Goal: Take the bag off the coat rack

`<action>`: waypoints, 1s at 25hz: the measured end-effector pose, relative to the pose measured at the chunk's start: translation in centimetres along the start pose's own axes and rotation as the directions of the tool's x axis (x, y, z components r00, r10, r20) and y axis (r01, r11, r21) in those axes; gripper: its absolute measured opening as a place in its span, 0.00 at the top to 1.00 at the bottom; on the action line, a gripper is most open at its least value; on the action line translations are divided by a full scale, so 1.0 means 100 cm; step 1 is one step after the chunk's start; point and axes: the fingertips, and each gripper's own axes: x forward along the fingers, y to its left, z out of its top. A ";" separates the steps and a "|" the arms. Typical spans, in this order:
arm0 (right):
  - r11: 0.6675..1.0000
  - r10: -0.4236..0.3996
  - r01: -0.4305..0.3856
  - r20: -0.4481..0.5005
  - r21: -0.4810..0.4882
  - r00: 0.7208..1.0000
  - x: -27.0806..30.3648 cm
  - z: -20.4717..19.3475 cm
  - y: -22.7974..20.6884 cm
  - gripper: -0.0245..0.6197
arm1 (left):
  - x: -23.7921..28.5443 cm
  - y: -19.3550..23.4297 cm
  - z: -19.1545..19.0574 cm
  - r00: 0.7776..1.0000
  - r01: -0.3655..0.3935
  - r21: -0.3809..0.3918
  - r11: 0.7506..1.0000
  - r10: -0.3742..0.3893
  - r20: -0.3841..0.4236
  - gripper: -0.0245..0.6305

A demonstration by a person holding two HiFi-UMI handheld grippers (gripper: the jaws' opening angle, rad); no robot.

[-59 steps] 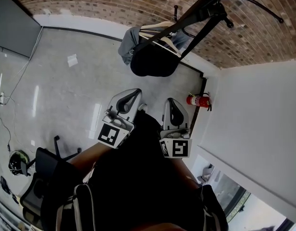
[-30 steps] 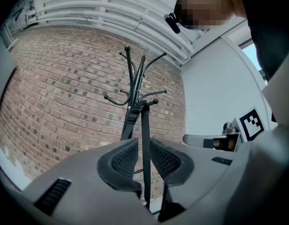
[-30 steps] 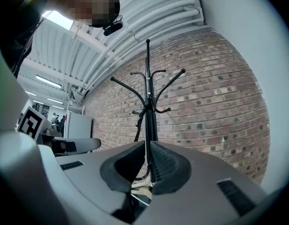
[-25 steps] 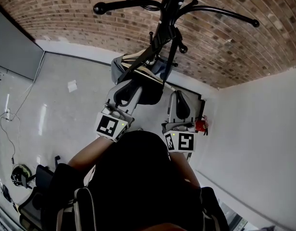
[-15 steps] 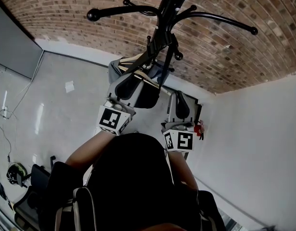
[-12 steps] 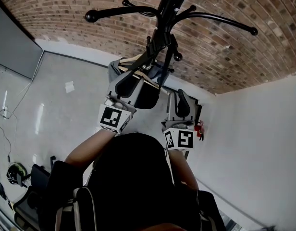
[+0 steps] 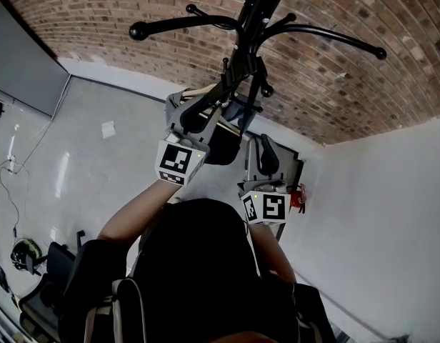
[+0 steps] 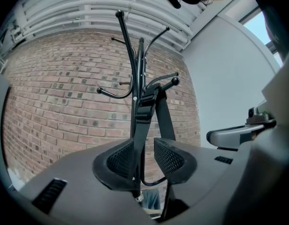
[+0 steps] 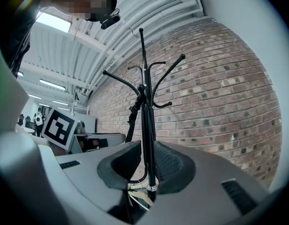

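The left claw (image 8: 145,157) has just been opened wide, with the black strap (image 8: 145,111) of the dark soft bag (image 7: 224,147) between its jaws. The bag is hung on the black metal coat rack (image 7: 257,16), so pinching is likely next. The right claw (image 9: 145,165) is open too.

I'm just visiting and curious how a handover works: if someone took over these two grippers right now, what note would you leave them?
Left gripper: open, jaws just opened wide, the strap of the bag between them, not yet pinched.
Right gripper: open, the rack's pole lined up in its gap.
The bag hangs by that strap from the coat rack.
Done: approach only.
To do: close on the strap, lift it off the rack, carry the bag away.
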 end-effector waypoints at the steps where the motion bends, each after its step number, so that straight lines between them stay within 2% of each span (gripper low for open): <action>1: 1.000 0.003 -0.003 -0.004 0.003 1.000 -0.001 -0.003 0.002 0.84 | 0.004 0.000 -0.005 1.000 0.002 0.005 1.000 -0.002 -0.024 0.77; 4: 1.000 0.002 -0.002 -0.018 0.017 1.000 -0.005 -0.012 0.007 0.84 | 0.009 -0.001 -0.014 0.997 0.007 -0.016 1.000 -0.009 -0.076 0.77; 8: 0.999 -0.001 0.002 -0.020 0.048 1.000 -0.009 -0.019 0.011 0.84 | 0.013 0.001 -0.008 0.999 0.001 -0.055 0.998 -0.003 -0.033 0.77; 16: 0.997 -0.009 0.011 -0.024 0.075 1.000 -0.014 -0.026 0.016 0.84 | 0.027 0.011 -0.010 0.999 -0.038 -0.044 0.998 0.037 -0.020 0.77; 22: 0.996 -0.019 0.022 -0.035 0.086 0.999 -0.012 -0.032 0.015 0.84 | 0.034 0.006 -0.014 0.998 -0.028 -0.028 0.999 0.027 -0.049 0.77; 25: 0.997 -0.009 0.012 -0.037 0.078 0.999 -0.008 -0.030 0.017 0.84 | 0.039 0.012 -0.012 0.999 -0.045 -0.007 0.999 0.044 -0.028 0.77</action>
